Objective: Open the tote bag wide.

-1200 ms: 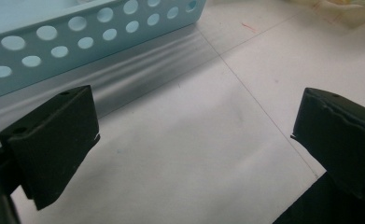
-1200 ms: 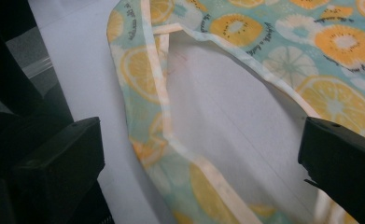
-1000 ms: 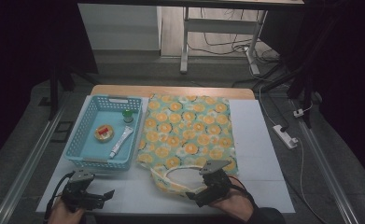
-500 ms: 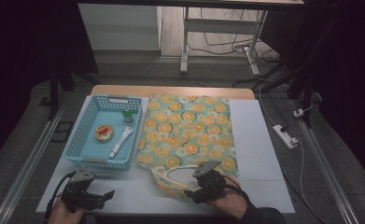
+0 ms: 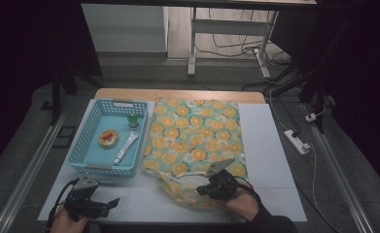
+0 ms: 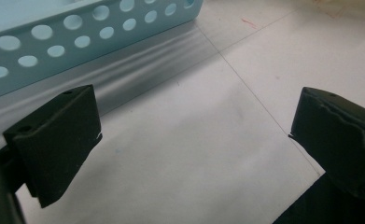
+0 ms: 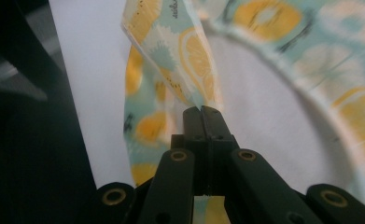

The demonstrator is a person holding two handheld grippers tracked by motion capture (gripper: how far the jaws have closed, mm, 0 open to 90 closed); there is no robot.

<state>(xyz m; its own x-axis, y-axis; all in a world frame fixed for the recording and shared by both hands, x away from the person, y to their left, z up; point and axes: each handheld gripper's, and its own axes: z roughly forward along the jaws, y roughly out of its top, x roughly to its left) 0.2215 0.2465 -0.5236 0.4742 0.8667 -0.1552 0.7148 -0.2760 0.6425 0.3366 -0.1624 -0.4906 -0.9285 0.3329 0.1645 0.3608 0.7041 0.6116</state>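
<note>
A teal cloth printed with orange slices lies spread on the white table, and its near edge is folded up into a loose flap. My right gripper sits at that flap. Its jaws have just been closing and are now shut on the cloth's edge, which rises from between the tips of the right gripper. My left gripper rests at the near left corner of the table. In the left gripper view the left gripper is open, with bare table between its jaws.
A light blue perforated basket stands left of the cloth and holds a green-capped jar, a round container and a white tube. Its wall lies just beyond the left jaws. A power strip lies on the floor at right.
The right gripper's jaws went from wide open to shut on the cloth's folded near edge, and that hand shifted slightly. The left gripper has stayed put.
</note>
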